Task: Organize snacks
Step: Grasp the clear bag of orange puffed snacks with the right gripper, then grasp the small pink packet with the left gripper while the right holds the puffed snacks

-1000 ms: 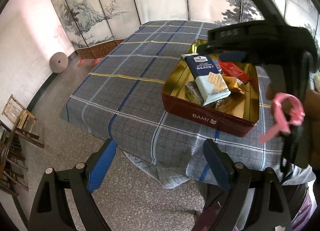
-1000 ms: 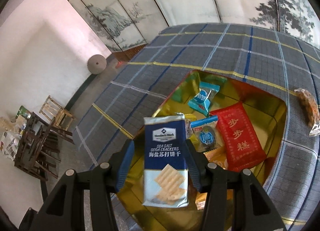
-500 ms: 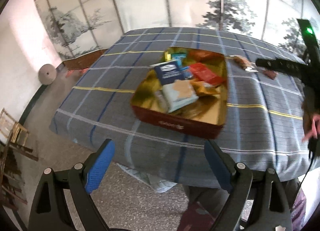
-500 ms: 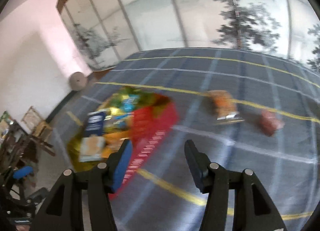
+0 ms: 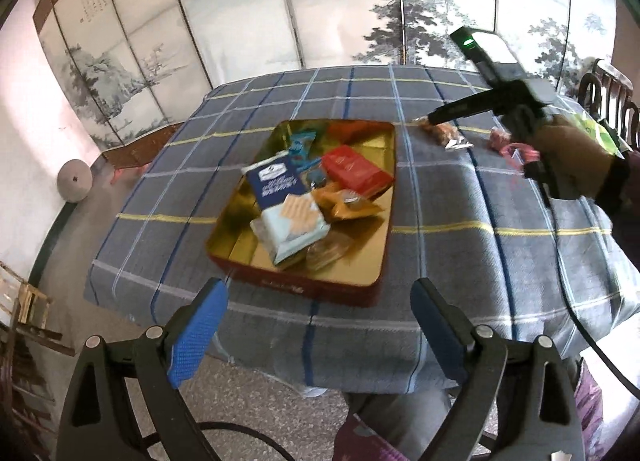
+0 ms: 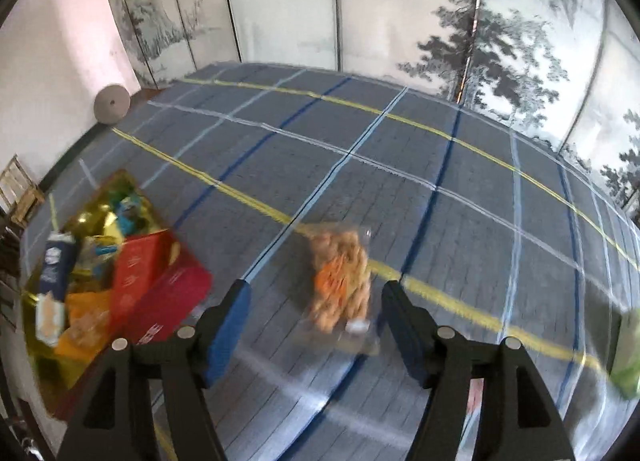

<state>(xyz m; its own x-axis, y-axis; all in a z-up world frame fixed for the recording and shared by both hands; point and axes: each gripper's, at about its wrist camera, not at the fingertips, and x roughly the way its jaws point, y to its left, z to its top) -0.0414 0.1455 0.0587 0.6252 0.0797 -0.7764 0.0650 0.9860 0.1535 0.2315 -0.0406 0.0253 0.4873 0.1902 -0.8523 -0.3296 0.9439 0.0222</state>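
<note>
- On the floor at the far left, beside the folding screen [image 5: 224,17], lies a round grey disc [image 5: 74,181].
- The left gripper [image 5: 316,325] hangs off the near edge of the worktop [image 5: 480,257], its blue-padded fingers [image 5: 198,335] spread wide with nothing between them.
- A red tin [image 5: 304,285] with a gold inside sits on the checked cloth near the worktop's near edge, left of centre.
- In the tin, a dark blue cracker pack [image 5: 276,185] leans against the left part, with a pale blue cracker pack [image 5: 294,225] just below it, touching.
- A small blue sachet [image 5: 302,143] lies toward the tin's far side; a red packet [image 5: 356,171] sits at the right, and orange wrappers [image 5: 348,205] lie below that packet.
- Right of the tin, apart from it, a clear bag of orange snacks [image 6: 340,281] lies on the cloth, blurred in the right wrist view.
- The right gripper [image 6: 316,317] is low over that bag, fingers open wide on either side of it; whether they touch it cannot be told.
- Further right on the cloth lies a small reddish snack [image 5: 500,138].
- At the worktop's right edge, a green packet [image 6: 628,357] shows in part.
</note>
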